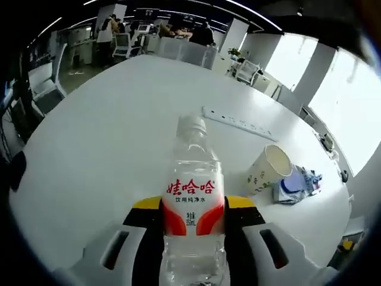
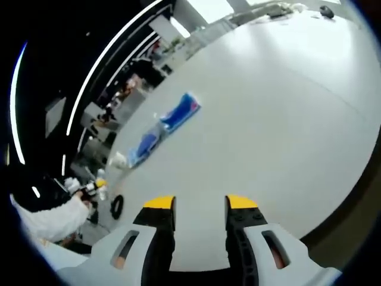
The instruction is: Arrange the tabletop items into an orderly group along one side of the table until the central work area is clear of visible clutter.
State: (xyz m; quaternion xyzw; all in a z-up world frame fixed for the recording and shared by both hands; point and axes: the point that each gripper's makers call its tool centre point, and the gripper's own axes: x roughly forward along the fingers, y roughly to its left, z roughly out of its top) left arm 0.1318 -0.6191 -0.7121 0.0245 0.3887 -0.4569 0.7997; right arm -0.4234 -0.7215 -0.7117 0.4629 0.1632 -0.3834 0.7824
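Left gripper view shows the left tool (image 1: 193, 208) clamped on a clear water bottle (image 1: 193, 208) around its label, the bottle upright above the white table (image 1: 107, 137). A tipped paper cup (image 1: 268, 170) and a crumpled wrapper (image 1: 296, 186) lie to the right, a power strip (image 1: 238, 123) farther off. The smooth bottle could slip or swing in the grip, and setting it down near the cup may knock that rolling. Right gripper view has the right tool (image 2: 199, 205) open and empty over bare table, with blue packets (image 2: 164, 128) lying far left.
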